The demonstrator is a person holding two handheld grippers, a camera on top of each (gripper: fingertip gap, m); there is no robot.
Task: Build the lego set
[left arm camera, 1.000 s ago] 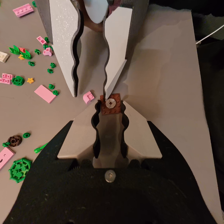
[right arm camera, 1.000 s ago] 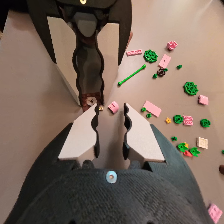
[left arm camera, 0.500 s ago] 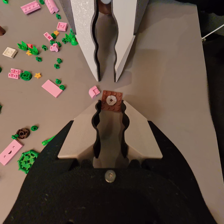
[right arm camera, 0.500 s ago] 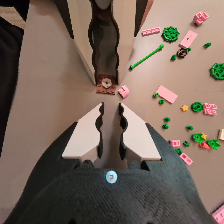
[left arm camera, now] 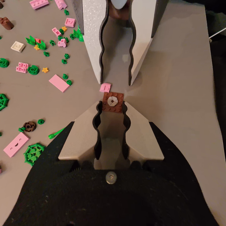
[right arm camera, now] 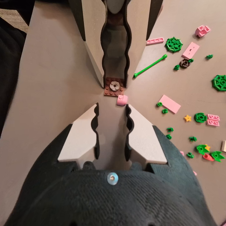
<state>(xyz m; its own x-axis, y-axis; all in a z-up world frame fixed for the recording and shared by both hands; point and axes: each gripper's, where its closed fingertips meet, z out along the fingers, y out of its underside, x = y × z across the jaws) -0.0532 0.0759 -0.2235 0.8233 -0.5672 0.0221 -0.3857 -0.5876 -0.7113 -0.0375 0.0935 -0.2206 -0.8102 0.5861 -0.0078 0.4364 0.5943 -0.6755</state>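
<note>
Bracing the brown plate (left arm camera: 113, 104) between the tips of our left gripper (left arm camera: 111, 104), we keep it from sliding on the table (left arm camera: 171, 85); the fingers are clenched on its two side edges, and it lies flat with the grey round piece (left arm camera: 112, 101) seated at its middle. This hold looks meant to steady the base while the other tool brings parts to it. Just past the plate's far left corner sits a small pink curved brick (left arm camera: 105, 87), touching or nearly touching that corner. Beyond it our right gripper (left arm camera: 115, 83) hangs with its fingers released and empty, one tip right at the pink brick, which we judge it is lining up to pick. Farther off to the left of both tools lie loose pink and green pieces, well apart from the plate.
</note>
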